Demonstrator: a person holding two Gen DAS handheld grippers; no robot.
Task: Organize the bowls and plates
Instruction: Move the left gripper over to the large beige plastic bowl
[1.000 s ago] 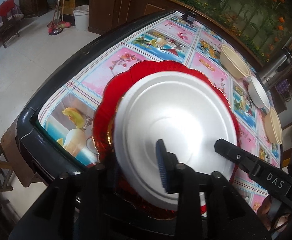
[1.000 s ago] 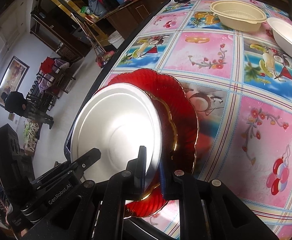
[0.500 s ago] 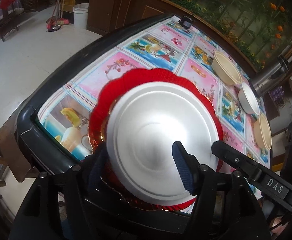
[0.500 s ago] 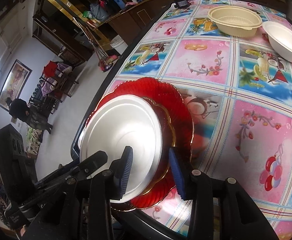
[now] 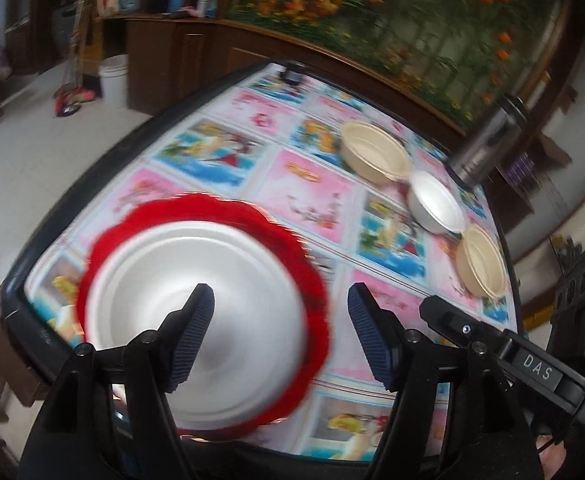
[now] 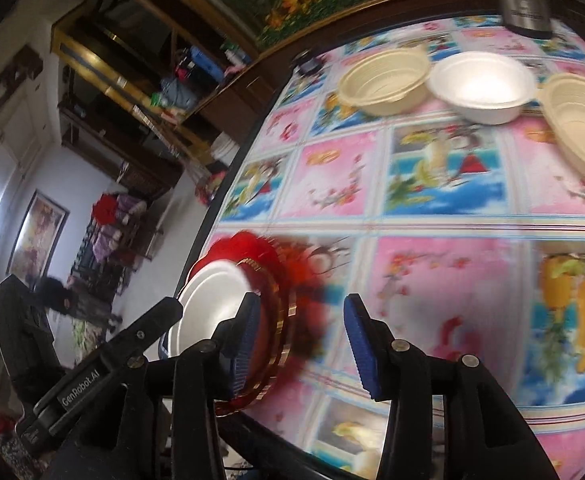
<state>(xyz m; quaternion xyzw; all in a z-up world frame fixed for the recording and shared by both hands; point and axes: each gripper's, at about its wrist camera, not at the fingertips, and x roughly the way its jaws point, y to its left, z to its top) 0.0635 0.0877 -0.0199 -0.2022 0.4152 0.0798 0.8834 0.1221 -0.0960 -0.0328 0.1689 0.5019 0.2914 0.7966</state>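
Left wrist view first: the left gripper (image 5: 280, 332) stands wide and is opening further, nothing between its jaws but tablecloth. The white plate (image 5: 196, 300) sits on the red plate (image 5: 276, 236) just beyond and to the left of the jaws, the left finger (image 5: 190, 340) crossing in front of it but, as far as the blurred frame shows, not pressing it.

Over to the right wrist view: the right gripper (image 6: 298, 346) is also opening, about half spread, jaws empty; the stacked plates lie off its left finger (image 6: 244, 344), at the near table edge (image 6: 228, 184).

Now the relation that counts, in my judgement: three bowls sit in a row ahead of the jaws. The cream bowl (image 6: 384, 80), the white bowl (image 6: 480, 84) and the second cream bowl (image 6: 580, 128) are dead ahead and to the right of the right gripper's jaws. For the left gripper they lie far ahead and to the right (image 5: 436, 200). So the right hand looks nearer. Being round, they favour no approach angle.

Against a second ago: both grippers were pinched on the plate rims then; now both have let go and pulled back, and the plate stack rests free.
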